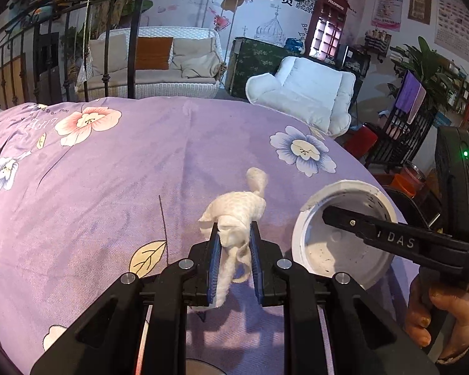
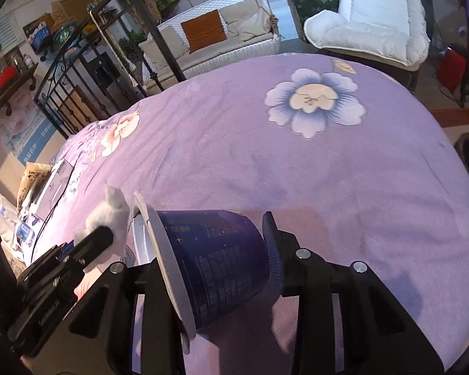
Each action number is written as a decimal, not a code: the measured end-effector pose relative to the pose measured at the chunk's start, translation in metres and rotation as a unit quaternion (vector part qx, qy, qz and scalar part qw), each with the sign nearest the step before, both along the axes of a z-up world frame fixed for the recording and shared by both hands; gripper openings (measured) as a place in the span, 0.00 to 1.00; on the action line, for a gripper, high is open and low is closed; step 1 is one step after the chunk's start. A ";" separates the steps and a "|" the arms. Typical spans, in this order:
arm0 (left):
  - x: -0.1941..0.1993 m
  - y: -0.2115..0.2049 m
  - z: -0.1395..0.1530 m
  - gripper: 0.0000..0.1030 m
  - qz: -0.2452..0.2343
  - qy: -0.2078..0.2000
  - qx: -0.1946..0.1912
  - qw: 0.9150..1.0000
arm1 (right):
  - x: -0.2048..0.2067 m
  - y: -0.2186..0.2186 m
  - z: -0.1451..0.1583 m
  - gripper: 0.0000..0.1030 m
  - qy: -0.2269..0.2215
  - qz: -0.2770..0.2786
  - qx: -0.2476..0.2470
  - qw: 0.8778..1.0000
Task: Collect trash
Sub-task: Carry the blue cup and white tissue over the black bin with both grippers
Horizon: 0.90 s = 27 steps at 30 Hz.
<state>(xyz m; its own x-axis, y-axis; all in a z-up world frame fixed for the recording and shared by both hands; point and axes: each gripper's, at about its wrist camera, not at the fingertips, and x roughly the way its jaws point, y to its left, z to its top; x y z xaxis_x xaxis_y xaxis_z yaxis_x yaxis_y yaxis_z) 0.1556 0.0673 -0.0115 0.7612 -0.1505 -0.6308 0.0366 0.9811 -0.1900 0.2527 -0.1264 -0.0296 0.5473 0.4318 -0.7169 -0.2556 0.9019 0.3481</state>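
My left gripper (image 1: pixel 234 243) is shut on a crumpled white tissue (image 1: pixel 237 215), held just above the purple flowered bedspread (image 1: pixel 109 172). The tissue also shows in the right wrist view (image 2: pixel 109 215), left of the cup. My right gripper (image 2: pixel 209 250) is shut on a dark blue paper cup (image 2: pixel 222 256) with a white rim, held tilted on its side with its mouth toward the left gripper. In the left wrist view the cup's white inside (image 1: pixel 340 234) faces me just right of the tissue, with one right finger (image 1: pixel 375 228) across its mouth.
A white wicker sofa (image 1: pixel 159 62) and a white cushioned chair (image 1: pixel 306 90) stand beyond the bed. A black iron rail (image 1: pixel 47 53) runs at the left. Boxes and a bottle (image 2: pixel 31 206) lie at the bed's left edge. Red items (image 1: pixel 359 140) sit by the right.
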 end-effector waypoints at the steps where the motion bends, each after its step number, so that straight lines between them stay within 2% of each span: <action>1: -0.001 -0.003 0.002 0.18 -0.004 -0.001 -0.002 1.000 | -0.005 -0.009 0.002 0.33 -0.002 -0.005 0.003 1.000; 8: -0.005 -0.051 0.009 0.18 -0.051 -0.014 0.002 0.999 | -0.039 -0.073 0.013 0.33 -0.016 -0.049 0.024 0.998; 13: -0.001 -0.095 0.010 0.18 -0.105 -0.016 0.003 0.994 | -0.058 -0.136 0.019 0.33 -0.029 -0.108 0.029 0.993; 20: -0.001 -0.159 0.013 0.18 -0.194 -0.029 0.016 0.980 | -0.075 -0.230 0.019 0.33 -0.038 -0.207 0.015 0.977; 27: 0.001 -0.206 0.013 0.18 -0.256 -0.028 0.012 0.966 | -0.052 -0.304 0.002 0.33 0.000 -0.278 -0.003 0.961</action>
